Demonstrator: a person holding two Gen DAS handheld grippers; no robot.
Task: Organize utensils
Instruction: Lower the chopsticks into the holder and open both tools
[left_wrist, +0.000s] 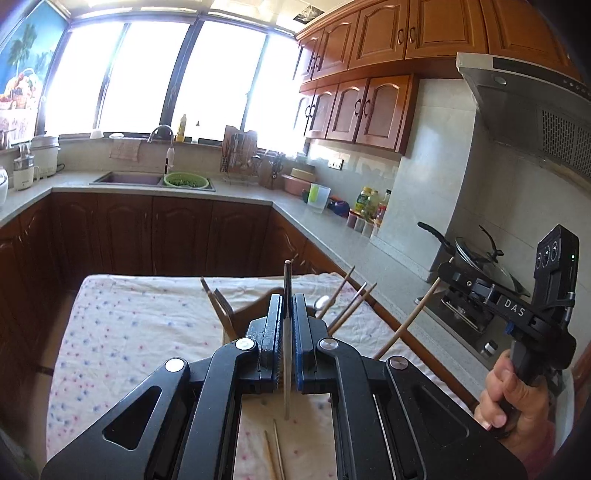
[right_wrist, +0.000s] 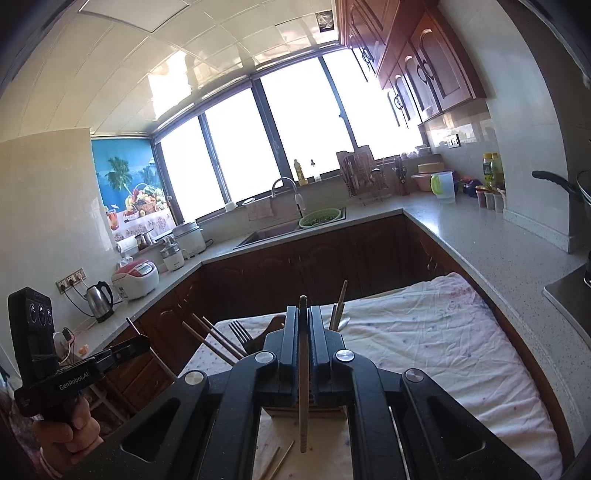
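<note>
Chopsticks in both hands, over the cloth-covered table (left_wrist: 122, 332) in a sunlit kitchen. My left tool (left_wrist: 287, 325) is clamped on a slim silver chopstick (left_wrist: 287, 280), held upright between the pads, its upper end above the fingertips and its lower end hanging over the cloth. My right tool (right_wrist: 303, 332) is clamped the same way on a darker wooden chopstick (right_wrist: 303, 424), also upright. In the view from my left wrist, my right hand (left_wrist: 517, 391) grips its handle at the table's right edge.

Just beyond both tools, toward the far edge of the table, stands a wooden utensil holder (right_wrist: 275, 325), mostly hidden behind the fingers. Out of it lean several wooden chopsticks (left_wrist: 351, 306), a fork (right_wrist: 241, 332) and what looks like a spoon (left_wrist: 323, 302). Two more chopsticks (left_wrist: 275, 450) lie loose on the cloth at the near edge, beneath the left tool.
</note>
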